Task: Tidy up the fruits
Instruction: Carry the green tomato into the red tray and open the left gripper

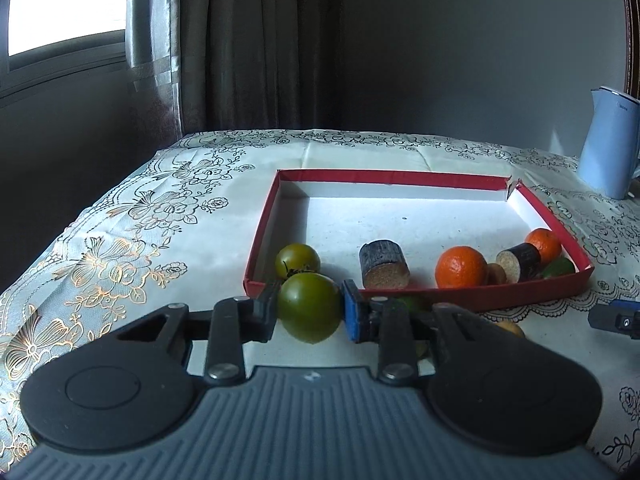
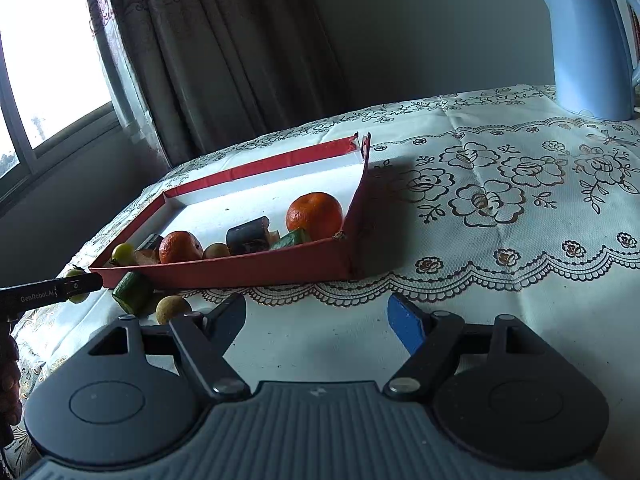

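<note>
Tomato (image 1: 309, 307) sits pinched in the left gripper (image 1: 310, 312), probably bound for the red tray (image 1: 476, 295); the right gripper (image 2: 316, 322) waits open, empty.

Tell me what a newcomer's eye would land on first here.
The green tomato clamped in the left gripper, just short of the red tray. Then the two oranges bright inside the tray's near right corner, and the pale blue kettle at the table's far right.

Kettle (image 1: 610, 144) cropped by right edge
</note>
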Tool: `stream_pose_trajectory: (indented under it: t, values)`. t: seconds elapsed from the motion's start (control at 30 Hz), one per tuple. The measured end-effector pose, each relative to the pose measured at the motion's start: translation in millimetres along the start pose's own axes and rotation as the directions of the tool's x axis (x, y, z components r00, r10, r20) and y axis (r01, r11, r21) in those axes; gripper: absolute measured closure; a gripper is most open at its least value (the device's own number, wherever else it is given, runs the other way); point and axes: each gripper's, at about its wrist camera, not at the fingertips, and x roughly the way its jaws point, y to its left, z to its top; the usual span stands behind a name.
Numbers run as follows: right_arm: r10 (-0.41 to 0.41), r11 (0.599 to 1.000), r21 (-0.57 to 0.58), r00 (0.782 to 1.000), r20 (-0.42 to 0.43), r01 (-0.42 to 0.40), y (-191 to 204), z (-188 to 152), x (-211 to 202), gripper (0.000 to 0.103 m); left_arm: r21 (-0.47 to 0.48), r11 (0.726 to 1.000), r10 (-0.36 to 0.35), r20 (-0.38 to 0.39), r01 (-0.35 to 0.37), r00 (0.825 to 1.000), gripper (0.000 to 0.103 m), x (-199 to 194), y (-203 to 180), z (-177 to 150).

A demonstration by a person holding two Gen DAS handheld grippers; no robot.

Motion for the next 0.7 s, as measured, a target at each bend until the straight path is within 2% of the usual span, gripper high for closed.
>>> stream_pose_trajectory:
  t: [0.7]
  values:
    - [0.006,1.0,0.004,1.0,-0.002,-0.006,-0.2,0.0,0.9,0.022,0.0,1.0,-0.025,0.004,0.025,1.0,0.073,47.5,-12.1,28.3]
